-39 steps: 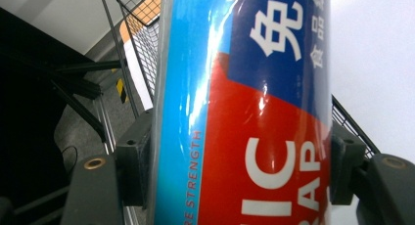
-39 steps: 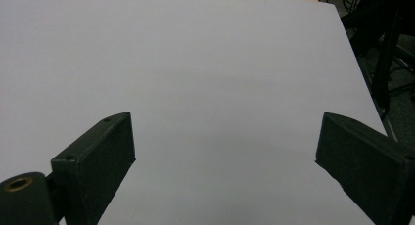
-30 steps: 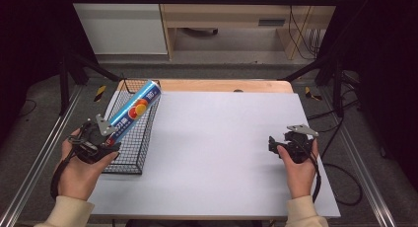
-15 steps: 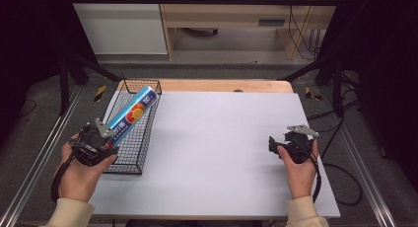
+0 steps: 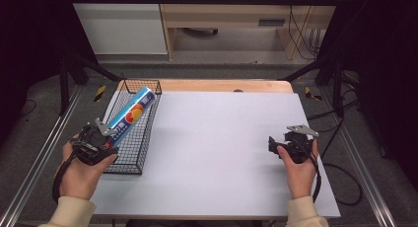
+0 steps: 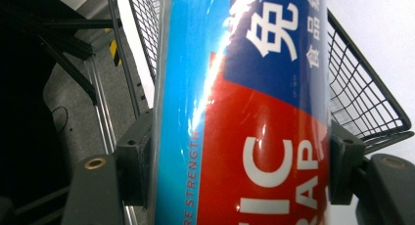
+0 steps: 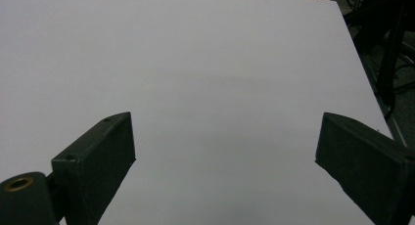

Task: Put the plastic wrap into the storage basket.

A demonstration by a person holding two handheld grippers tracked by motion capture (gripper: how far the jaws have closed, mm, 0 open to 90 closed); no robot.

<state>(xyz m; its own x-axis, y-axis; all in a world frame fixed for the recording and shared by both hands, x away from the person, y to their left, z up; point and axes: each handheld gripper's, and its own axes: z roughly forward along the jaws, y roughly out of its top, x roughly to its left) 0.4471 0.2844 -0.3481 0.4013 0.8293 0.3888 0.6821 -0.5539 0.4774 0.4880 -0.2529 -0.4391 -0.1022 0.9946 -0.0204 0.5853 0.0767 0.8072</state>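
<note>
We recorded a white table (image 5: pixel 222 153) set in a dim bay, with metal rails at either side and pale cabinets beyond its far edge. Nearest the person, the left gripper (image 5: pixel 96 143) was clamped on the lower end of a blue and red box of plastic wrap (image 5: pixel 129 116); in the left gripper view both jaws pressed against the sides of the box (image 6: pixel 244 107). The box lay tilted over a black wire basket (image 5: pixel 129 158) at the table's left edge, its far end reaching toward the basket's back rim. We could not tell whether it touched the mesh. The right gripper (image 5: pixel 280 145) hovered over bare table at the right, jaws spread wide and holding nothing. In our judgement the box was still in transit: release remained outstanding.
</note>
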